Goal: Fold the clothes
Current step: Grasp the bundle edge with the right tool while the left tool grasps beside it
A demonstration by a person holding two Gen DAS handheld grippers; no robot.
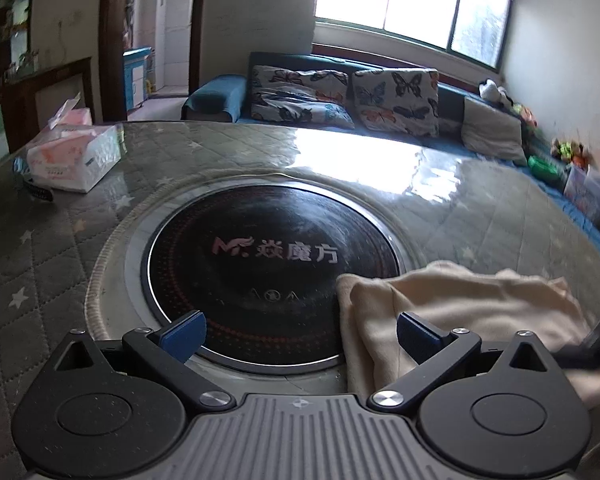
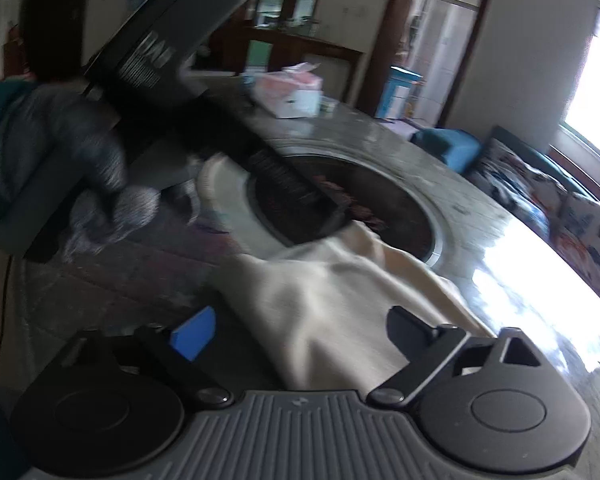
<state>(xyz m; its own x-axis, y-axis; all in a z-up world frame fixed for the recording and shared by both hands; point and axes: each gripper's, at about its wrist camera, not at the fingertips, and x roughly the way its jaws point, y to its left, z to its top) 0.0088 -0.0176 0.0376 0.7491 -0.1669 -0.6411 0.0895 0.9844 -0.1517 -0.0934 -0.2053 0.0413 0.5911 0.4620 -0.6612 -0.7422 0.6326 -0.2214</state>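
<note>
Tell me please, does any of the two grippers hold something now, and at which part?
Nothing is held. The left gripper and the right gripper both stand open; the cream fabric garment lies loose on the table.

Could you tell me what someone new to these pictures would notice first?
Most likely the large black round cooktop set in the middle of the table, with pale lettering across it. Next, the cream cloth lying rumpled at its right edge, partly over the disc, with the open left gripper beside it. Behind the table, butterfly-print cushions on a blue sofa under a bright window.
</note>
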